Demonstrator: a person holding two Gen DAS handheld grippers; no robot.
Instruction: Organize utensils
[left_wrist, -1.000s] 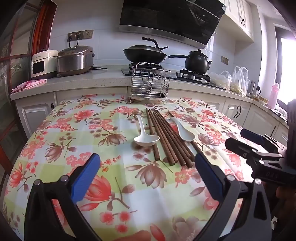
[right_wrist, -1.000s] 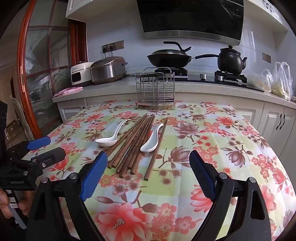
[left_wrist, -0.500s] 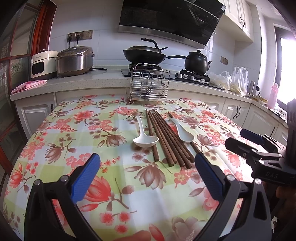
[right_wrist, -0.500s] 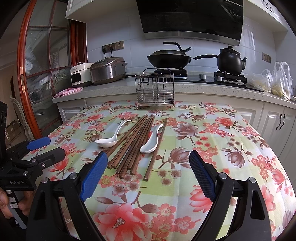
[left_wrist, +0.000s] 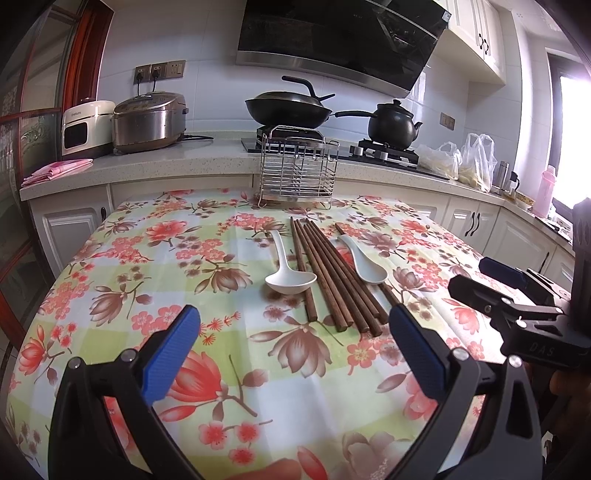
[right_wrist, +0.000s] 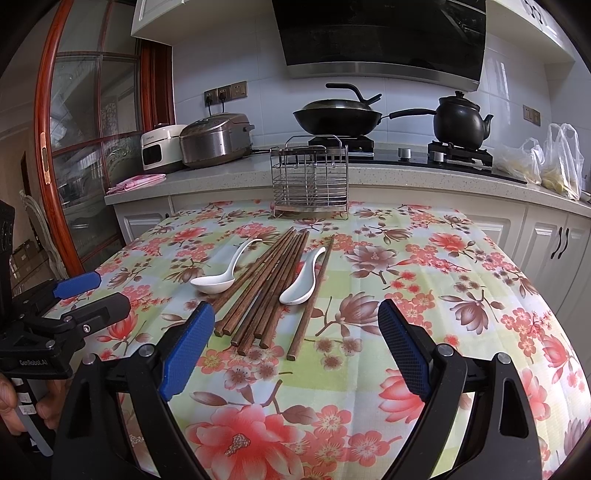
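Observation:
Several dark wooden chopsticks (left_wrist: 328, 273) (right_wrist: 271, 288) lie side by side in the middle of the floral tablecloth. A white ceramic spoon (left_wrist: 286, 269) (right_wrist: 221, 271) rests on their left, and a second white spoon (left_wrist: 364, 260) (right_wrist: 303, 282) lies among them on the right. A wire utensil rack (left_wrist: 297, 170) (right_wrist: 310, 181) stands upright at the table's far edge. My left gripper (left_wrist: 295, 332) is open, hovering short of the chopstick ends. My right gripper (right_wrist: 295, 328) is open too, just before the chopstick ends, holding nothing.
The table (left_wrist: 147, 258) (right_wrist: 443, 280) carries a flowered cloth. Behind it runs a counter with a rice cooker (left_wrist: 147, 122), a wok (left_wrist: 288, 107) and a black kettle (left_wrist: 393, 123) on the hob. Plastic bags (left_wrist: 472, 158) sit at the right. Each gripper shows at the other view's side edge.
Both grippers have barely moved; the views show only a very slight shift. Both stay open.

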